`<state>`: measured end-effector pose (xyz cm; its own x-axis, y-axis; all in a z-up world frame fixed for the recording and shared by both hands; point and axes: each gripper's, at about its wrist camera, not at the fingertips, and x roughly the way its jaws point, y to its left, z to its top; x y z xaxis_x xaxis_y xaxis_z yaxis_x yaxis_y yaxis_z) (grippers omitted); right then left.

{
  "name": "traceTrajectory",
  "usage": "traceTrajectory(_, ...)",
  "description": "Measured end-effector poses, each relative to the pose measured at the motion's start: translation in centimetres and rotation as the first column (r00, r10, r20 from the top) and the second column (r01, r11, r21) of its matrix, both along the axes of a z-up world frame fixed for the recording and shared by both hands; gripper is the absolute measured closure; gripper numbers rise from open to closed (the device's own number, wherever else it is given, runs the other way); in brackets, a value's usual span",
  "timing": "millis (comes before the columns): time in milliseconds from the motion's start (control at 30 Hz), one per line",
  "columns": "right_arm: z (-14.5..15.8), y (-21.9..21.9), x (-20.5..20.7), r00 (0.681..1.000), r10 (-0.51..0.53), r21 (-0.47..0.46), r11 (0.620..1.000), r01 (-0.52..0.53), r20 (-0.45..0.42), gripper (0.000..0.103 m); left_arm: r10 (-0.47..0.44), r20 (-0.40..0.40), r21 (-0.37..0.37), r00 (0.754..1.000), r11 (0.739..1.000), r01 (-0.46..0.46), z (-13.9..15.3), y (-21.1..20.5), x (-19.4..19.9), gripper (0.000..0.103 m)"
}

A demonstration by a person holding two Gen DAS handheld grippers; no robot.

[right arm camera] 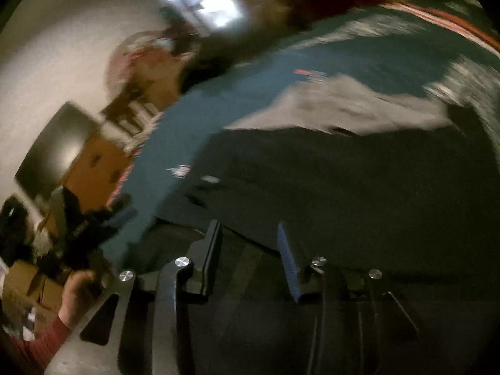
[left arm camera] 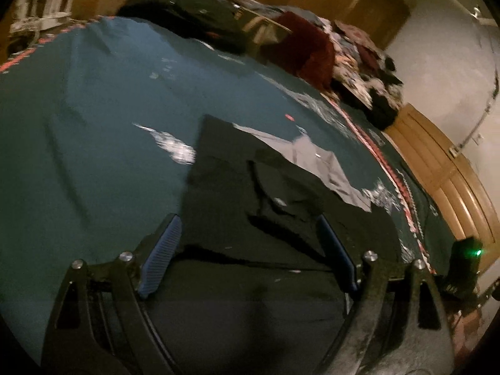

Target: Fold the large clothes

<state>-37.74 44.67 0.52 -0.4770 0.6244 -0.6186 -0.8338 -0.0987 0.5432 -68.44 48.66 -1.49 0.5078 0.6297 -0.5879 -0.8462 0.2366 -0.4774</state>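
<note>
A large black garment lies spread on the teal bedspread, with a grey part showing at its far side. My left gripper hangs just over the garment's near part, open wide, its blue pads clear of the cloth. The right wrist view is blurred by motion. There the same black garment fills the middle, with the grey part beyond it. My right gripper stands partly open above the garment's near edge, and no cloth is pinched between its fingers. A hand holds the left gripper at the left.
A heap of clothes and a dark red fuzzy item lie at the bed's far side, with dark clothes beyond. A wooden bed frame runs along the right. Cardboard boxes and a dark screen stand by the wall.
</note>
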Motion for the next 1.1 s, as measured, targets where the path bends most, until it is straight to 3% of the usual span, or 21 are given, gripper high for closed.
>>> traceTrajectory(100, -1.5, -2.8, 4.3, 0.996, -0.081, -0.030, 0.996, 0.082, 0.048, 0.060, -0.042, -0.005, -0.058, 0.999, 0.997, 0.042, -0.8, 2.0, 2.2, 0.016)
traceTrajectory(300, -4.2, -7.1, 11.3, 0.974, -0.228, -0.107, 0.968, 0.226, -0.009, 0.058, -0.112, -0.072, -0.169, 0.991, 0.981, 0.098, -2.9, 3.7, 5.9, 0.020)
traceTrajectory(433, -5.2, -7.4, 12.2, 0.967, -0.251, -0.125, 0.961, 0.245, -0.038, 0.057, -0.052, -0.055, -0.165, 0.997, 0.985, 0.043, -3.3, 4.2, 6.1, 0.026)
traceTrajectory(500, -5.3, -7.2, 11.9, 0.969, -0.244, -0.121, 0.964, 0.238, -0.039, 0.057, -0.022, -0.042, -0.170, 0.999, 0.985, 0.015, -3.5, 4.7, 6.1, 0.035)
traceTrajectory(533, -5.4, -7.2, 11.9, 0.969, -0.243, -0.119, 0.964, 0.236, -0.043, 0.057, -0.018, -0.040, -0.172, 0.999, 0.985, 0.011, -3.7, 5.0, 6.2, 0.048)
traceTrajectory(567, -5.3, -6.8, 11.5, 0.969, -0.244, -0.118, 0.964, 0.237, -0.046, 0.057, -0.019, -0.039, -0.177, 0.999, 0.984, 0.011, -4.0, 5.2, 6.5, 0.075)
traceTrajectory(633, -5.5, -6.5, 11.4, 0.968, -0.247, -0.118, 0.964, 0.240, -0.048, 0.057, -0.023, -0.038, -0.180, 0.999, 0.983, 0.016, -4.0, 5.4, 6.8, 0.097)
traceTrajectory(700, -5.4, -6.8, 11.7, 0.965, -0.258, -0.118, 0.961, 0.251, -0.048, 0.057, -0.019, -0.033, -0.127, 0.999, 0.992, 0.015, -2.7, 4.8, 6.6, 0.097)
traceTrajectory(767, -4.9, -7.5, 12.1, 0.962, -0.267, -0.103, 0.960, 0.262, -0.047, 0.057, -0.002, -0.031, -0.025, 1.000, 1.000, 0.001, -0.3, 2.9, 5.6, 0.097)
traceTrajectory(833, -4.5, -7.9, 12.5, 0.962, -0.272, -0.087, 0.959, 0.269, -0.025, 0.057, 0.046, -0.033, 0.014, 0.998, 0.999, -0.046, 0.2, 2.3, 4.1, 0.098)
traceTrajectory(933, -4.2, -7.7, 13.4, 0.961, -0.275, -0.074, 0.958, 0.276, 0.014, 0.057, 0.050, -0.052, -0.126, 0.997, 0.990, -0.056, -3.6, 3.9, 2.6, 0.098)
traceTrajectory(1100, -5.1, -5.5, 15.7, 0.941, -0.332, -0.079, 0.938, 0.337, 0.063, 0.057, 0.073, -0.032, -0.135, 0.997, 0.988, -0.077, -4.3, 3.1, 1.7, 0.098)
